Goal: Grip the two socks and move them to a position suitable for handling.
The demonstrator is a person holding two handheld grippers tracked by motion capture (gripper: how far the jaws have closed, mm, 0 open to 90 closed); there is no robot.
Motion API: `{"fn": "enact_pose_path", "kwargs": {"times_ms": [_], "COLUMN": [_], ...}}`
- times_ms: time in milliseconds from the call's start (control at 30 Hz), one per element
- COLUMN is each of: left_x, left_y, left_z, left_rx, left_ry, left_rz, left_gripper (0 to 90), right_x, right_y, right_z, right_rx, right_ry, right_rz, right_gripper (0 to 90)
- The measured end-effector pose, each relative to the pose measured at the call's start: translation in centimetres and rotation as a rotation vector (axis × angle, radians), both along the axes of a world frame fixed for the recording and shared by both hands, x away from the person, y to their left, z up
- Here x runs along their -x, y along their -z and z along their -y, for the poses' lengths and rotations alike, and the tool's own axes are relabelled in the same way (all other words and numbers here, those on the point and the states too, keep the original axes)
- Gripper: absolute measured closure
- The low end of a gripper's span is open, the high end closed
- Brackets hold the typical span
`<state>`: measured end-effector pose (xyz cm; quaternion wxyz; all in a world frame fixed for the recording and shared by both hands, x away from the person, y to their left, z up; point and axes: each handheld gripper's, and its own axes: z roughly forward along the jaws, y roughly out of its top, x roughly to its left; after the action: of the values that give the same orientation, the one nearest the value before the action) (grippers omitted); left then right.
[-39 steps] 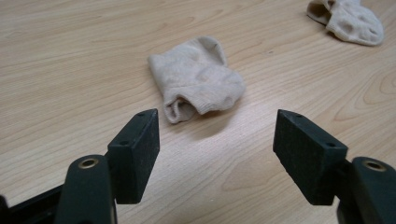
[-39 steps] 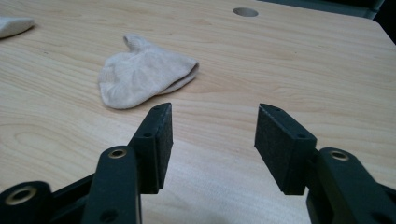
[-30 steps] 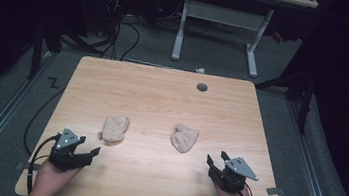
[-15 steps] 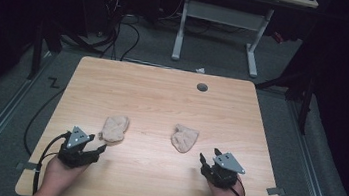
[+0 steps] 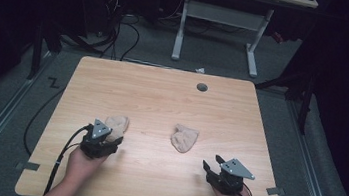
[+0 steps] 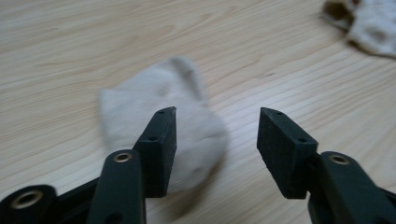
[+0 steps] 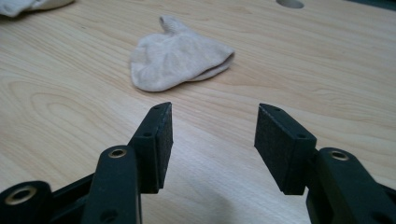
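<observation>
Nothing is picked up yet: your left gripper, jaws spread, hangs just over the left sock, a pale crumpled lump flat on the tabletop, while your right gripper, equally spread, sits near but short of the right sock.

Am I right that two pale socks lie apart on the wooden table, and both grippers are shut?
Not quite. The two socks, left sock and right sock, do lie apart on the table, but the left gripper and right gripper are open, as each gripper view shows.
</observation>
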<state>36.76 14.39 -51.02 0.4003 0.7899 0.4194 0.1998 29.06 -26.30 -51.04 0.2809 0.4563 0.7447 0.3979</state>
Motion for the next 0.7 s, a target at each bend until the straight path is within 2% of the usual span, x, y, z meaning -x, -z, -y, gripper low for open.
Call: {"fn": "enact_pose_path", "kwargs": {"times_ms": [67, 100, 200, 233, 267, 300, 333, 367, 400, 467, 500, 533, 567, 600, 633, 700], "left_x": [0.4, 0.9, 1.2, 1.6, 1.9, 1.9, 2.3, 2.8, 3.1, 3.2, 3.3, 3.4, 3.3, 3.3, 3.2, 2.9], "left_y": [-0.1, -0.2, -0.4, -0.5, -0.6, -0.6, -0.8, -1.1, -1.3, -1.4, -1.5, -1.5, -1.3, -1.3, -1.1, -0.8], "left_z": [1.1, 1.7, 1.8, 1.7, 1.6, 1.6, 1.5, 1.5, 1.5, 1.5, 1.6, 1.6, 1.6, 1.6, 1.6, 1.2], "left_rx": [-0.020, -0.011, -0.001, 0.028, 0.049, 0.049, 0.067, 0.074, 0.077, 0.076, 0.074, 0.054, 0.029, 0.029, 0.005, 0.000], "left_ry": [0.036, 0.063, 0.087, 0.107, 0.118, 0.118, 0.129, 0.143, 0.150, 0.157, 0.157, 0.144, 0.135, 0.135, 0.130, 0.121], "left_rz": [0.003, 0.004, -0.006, -0.030, -0.047, -0.047, -0.051, -0.031, -0.023, -0.013, 0.000, 0.023, 0.043, 0.043, 0.050, 0.032], "left_gripper": [48.7, 49.1, 52.0, 53.5, 57.2, 62.6, 62.6, 68.3, 70.1, 74.1, 74.1, 77.4, 79.4, 81.4, 81.4, 85.3], "right_x": [-0.1, -0.6, -1.5, -3.0, -3.6, -3.6, -4.5, -6.3, -6.9, -8.4, -8.4, -9.7, -10.3, -10.3, -10.8, -11.9], "right_y": [-0.2, -0.5, -0.9, -1.3, -1.3, -1.3, -1.3, -1.0, -0.9, -0.7, -0.7, -0.7, -0.7, -0.7, -0.6, 0.2], "right_z": [-0.4, -1.2, -2.2, -3.3, -3.5, -3.5, -3.9, -4.4, -4.6, -4.9, -4.9, -5.2, -5.4, -5.4, -5.5, -6.1], "right_rx": [-0.009, -0.010, 0.012, 0.035, 0.037, 0.037, 0.056, 0.085, 0.093, 0.117, 0.117, 0.127, 0.130, 0.130, 0.131, 0.151], "right_ry": [-0.008, -0.030, -0.044, -0.050, -0.049, -0.049, -0.040, -0.025, -0.024, -0.021, -0.021, -0.015, -0.015, -0.015, -0.018, -0.025], "right_rz": [-0.004, -0.006, -0.002, -0.007, -0.015, -0.015, -0.025, -0.046, -0.052, -0.066, -0.066, -0.091, -0.101, -0.101, -0.108, -0.156], "right_gripper": [47.0, 47.7, 49.1, 51.7, 52.9, 52.9, 55.6, 69.9, 75.1, 85.1, 85.1, 88.3, 88.7, 88.7, 89.3, 89.8]}}
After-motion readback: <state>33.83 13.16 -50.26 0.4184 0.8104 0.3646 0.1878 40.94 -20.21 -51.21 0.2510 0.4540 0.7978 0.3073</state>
